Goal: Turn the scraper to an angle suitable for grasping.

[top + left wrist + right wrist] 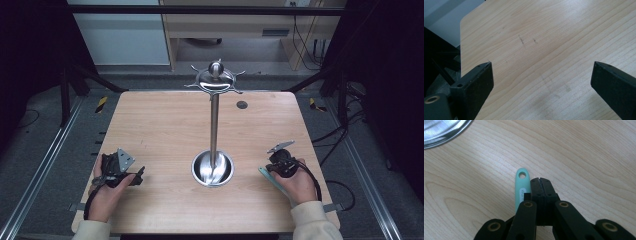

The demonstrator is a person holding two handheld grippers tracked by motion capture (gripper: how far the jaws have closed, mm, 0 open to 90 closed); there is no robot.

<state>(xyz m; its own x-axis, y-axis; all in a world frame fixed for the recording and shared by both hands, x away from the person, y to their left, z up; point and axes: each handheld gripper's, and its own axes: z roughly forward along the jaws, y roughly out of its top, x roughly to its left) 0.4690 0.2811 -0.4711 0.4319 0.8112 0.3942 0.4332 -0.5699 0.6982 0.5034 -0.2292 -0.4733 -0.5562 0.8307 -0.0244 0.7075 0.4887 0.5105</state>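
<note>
Right gripper (540, 180) with jaws pressed together on nothing; mint-green handle (520, 187) flat on table (586, 157), just beside its left jaw

Your left gripper (131, 176) rests low in your left hand (106, 192) with its fingers (477, 80) spread wide apart, while your right gripper (540, 182), held in your right hand (300, 184), has its fingers pressed together.

A wooden table (165, 130) carries a steel stand (213, 169) and a mint-green handle (521, 187).
</note>
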